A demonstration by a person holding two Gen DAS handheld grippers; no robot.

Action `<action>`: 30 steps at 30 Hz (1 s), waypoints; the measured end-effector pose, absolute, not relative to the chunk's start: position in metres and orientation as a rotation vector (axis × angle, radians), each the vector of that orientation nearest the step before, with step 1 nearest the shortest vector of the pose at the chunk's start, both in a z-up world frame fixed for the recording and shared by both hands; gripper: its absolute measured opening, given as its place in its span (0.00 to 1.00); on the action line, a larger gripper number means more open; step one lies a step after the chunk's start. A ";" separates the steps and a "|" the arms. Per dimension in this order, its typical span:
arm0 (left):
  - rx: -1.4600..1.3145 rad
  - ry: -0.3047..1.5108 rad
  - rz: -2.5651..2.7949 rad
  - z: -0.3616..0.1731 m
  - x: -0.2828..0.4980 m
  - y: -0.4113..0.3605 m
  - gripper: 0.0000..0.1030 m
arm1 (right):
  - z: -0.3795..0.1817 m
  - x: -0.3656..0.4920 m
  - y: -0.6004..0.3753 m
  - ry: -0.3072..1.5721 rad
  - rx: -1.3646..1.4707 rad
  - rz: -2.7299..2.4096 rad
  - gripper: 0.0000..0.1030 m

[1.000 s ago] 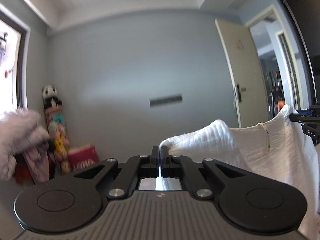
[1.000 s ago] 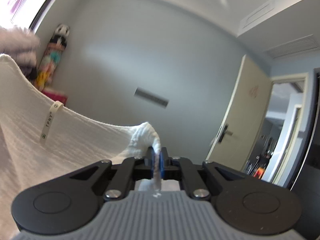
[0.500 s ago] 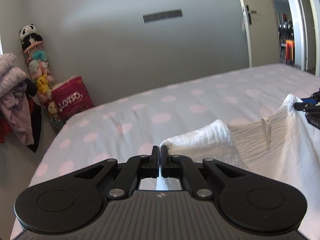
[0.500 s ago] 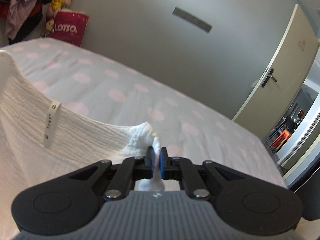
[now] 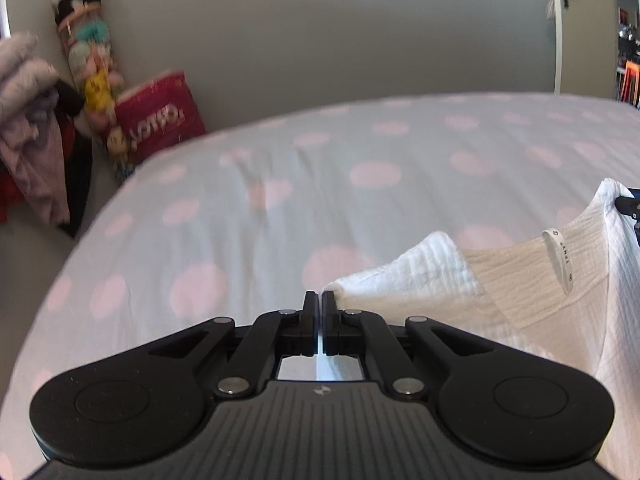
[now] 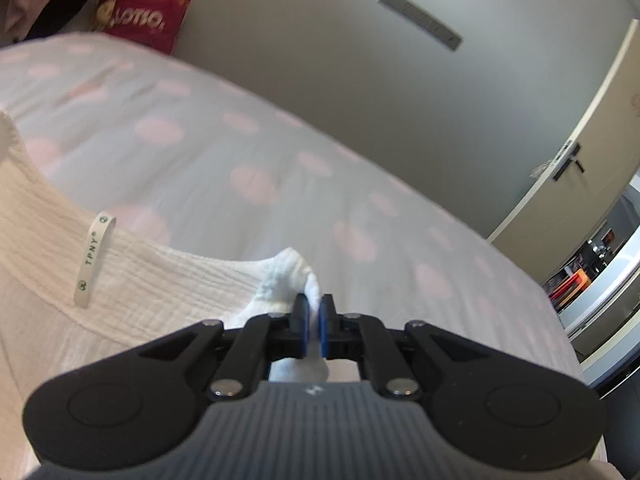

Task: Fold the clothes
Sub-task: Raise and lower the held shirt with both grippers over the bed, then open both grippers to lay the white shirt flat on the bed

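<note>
A white crinkled garment (image 5: pixel 520 280) with a neck label (image 5: pixel 559 258) hangs stretched between my two grippers above the bed. My left gripper (image 5: pixel 314 300) is shut on one shoulder corner of it. My right gripper (image 6: pixel 314 306) is shut on the other shoulder corner, and the garment (image 6: pixel 48 264) with its label (image 6: pixel 91 258) spreads to the left in the right wrist view. The right gripper's tip also shows at the right edge of the left wrist view (image 5: pixel 630 204).
A bed with a grey sheet with pink dots (image 5: pixel 320 184) lies below and ahead. A red bag (image 5: pixel 160 120), a column of plush toys (image 5: pixel 86 52) and hanging clothes (image 5: pixel 28 128) stand at the far left by the wall. A door (image 6: pixel 580 152) is at the right.
Both grippers have tilted downward with the garment: the view went from wall and ceiling to the bed. The grip on the garment is unchanged.
</note>
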State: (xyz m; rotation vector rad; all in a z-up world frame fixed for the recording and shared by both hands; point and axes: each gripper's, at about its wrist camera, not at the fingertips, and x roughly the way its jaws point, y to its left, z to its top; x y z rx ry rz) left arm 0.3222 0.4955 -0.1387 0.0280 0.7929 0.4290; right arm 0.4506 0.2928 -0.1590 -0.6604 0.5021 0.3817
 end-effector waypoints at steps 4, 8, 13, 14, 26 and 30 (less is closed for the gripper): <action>-0.022 0.805 0.448 -0.155 0.312 0.501 0.14 | -0.177 0.453 0.289 0.569 -0.623 0.400 0.40; -0.041 0.767 0.446 -0.149 0.292 0.496 0.26 | -0.169 0.454 0.269 0.627 -0.511 0.420 0.41; -0.029 0.730 0.418 -0.124 0.246 0.473 0.29 | -0.143 0.429 0.227 0.693 -0.411 0.452 0.42; -0.018 0.719 0.409 -0.118 0.235 0.467 0.29 | -0.137 0.422 0.217 0.700 -0.399 0.462 0.42; 0.065 0.605 0.515 -0.025 0.063 0.436 0.40 | -0.054 0.286 0.064 0.702 -0.314 0.408 0.43; 0.071 0.555 0.585 0.022 0.002 0.444 0.40 | -0.011 0.254 0.018 0.633 -0.336 0.334 0.47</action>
